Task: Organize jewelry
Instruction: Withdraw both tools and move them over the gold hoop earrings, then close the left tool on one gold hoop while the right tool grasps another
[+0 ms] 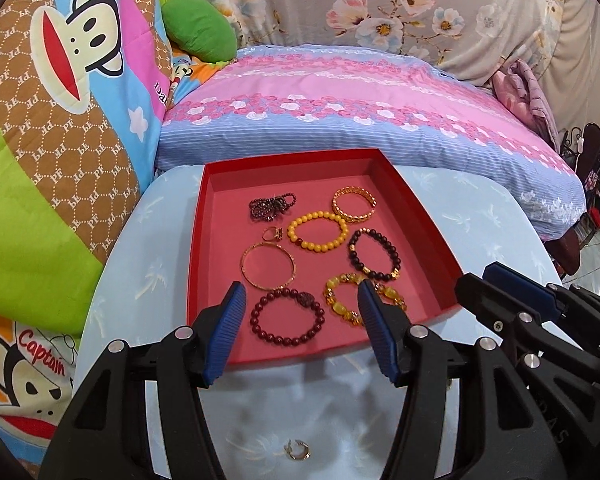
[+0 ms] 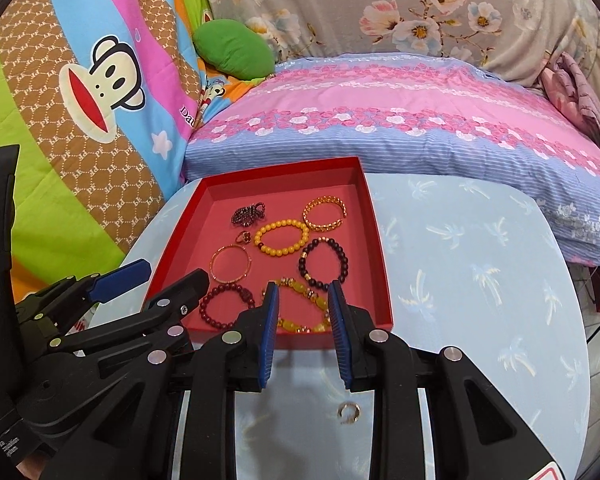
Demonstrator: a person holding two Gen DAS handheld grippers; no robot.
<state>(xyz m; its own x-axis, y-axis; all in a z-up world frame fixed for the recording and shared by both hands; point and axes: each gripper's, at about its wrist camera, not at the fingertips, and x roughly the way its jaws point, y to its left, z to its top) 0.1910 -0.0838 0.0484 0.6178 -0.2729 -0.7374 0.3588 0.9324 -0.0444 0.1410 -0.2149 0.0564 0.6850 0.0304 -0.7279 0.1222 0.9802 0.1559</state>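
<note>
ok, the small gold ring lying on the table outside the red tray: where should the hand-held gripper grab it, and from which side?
Probably the closed arc of the small gold ring, opposite its gap. It lies flat on the table, near the tray, so come from above, one finger inside the loop, one outside. The right hand-held gripper is open and looks closest.

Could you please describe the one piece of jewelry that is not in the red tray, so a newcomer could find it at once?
Start at the red tray on the pale blue table. On the bare tabletop just in front of it lies a small gold ring, alone, unlike the bracelets, which all sit inside the tray.
</note>
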